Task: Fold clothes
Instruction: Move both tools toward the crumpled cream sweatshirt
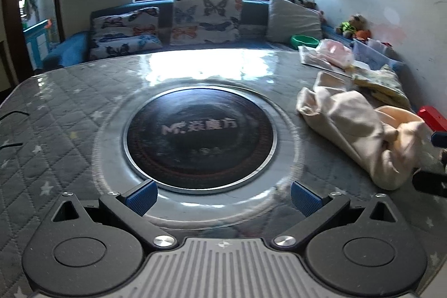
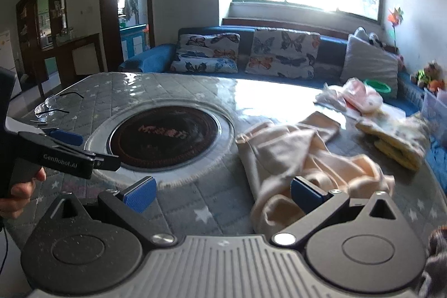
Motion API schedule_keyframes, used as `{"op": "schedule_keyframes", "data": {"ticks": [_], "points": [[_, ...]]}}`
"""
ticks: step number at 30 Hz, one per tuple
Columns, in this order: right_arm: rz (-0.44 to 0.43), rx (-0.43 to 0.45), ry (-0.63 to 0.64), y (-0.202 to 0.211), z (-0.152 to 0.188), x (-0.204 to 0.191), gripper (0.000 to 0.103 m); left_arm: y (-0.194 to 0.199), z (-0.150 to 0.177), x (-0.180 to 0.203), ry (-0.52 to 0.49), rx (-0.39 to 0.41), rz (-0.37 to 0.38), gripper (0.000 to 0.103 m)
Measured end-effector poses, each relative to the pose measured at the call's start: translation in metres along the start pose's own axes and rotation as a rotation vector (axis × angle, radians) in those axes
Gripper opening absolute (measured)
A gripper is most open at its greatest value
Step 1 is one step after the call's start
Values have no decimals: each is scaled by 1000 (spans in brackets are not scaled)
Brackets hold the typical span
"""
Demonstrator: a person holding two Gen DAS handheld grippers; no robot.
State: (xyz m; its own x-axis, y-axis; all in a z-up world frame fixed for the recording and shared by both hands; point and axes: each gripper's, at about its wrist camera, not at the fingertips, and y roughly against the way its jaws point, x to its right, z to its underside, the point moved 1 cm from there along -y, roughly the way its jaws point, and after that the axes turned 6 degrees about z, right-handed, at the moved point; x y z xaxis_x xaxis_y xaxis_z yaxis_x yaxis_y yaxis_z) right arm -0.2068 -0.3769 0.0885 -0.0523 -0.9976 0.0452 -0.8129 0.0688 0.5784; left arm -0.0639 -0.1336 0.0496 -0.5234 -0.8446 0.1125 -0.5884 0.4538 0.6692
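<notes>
A crumpled cream garment (image 1: pixel 360 130) lies on the right side of the table; it also shows in the right wrist view (image 2: pixel 304 158). My left gripper (image 1: pixel 223 197) is open and empty, over the table's round black hotplate (image 1: pixel 199 141), left of the garment. My right gripper (image 2: pixel 223 196) is open and empty at the table's near side; its right finger (image 2: pixel 306 196) is over the garment's near edge. The left gripper also shows in the right wrist view (image 2: pixel 83 147), held in a hand.
A folded yellow patterned cloth (image 2: pixel 396 138) and pink items in plastic (image 2: pixel 360 97) lie at the table's far right. Glasses (image 2: pixel 53 105) lie at the left edge. A blue sofa with butterfly cushions (image 2: pixel 282 52) stands behind the table. A red object (image 1: pixel 431 116) is at the right edge.
</notes>
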Motion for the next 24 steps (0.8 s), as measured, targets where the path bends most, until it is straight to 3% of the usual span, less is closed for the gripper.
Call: {"op": "schedule_keyframes", "data": {"ticks": [24], "points": [[90,-92,-50,3,46,24,103,-27,5,58,-103,-109,63,103]]}}
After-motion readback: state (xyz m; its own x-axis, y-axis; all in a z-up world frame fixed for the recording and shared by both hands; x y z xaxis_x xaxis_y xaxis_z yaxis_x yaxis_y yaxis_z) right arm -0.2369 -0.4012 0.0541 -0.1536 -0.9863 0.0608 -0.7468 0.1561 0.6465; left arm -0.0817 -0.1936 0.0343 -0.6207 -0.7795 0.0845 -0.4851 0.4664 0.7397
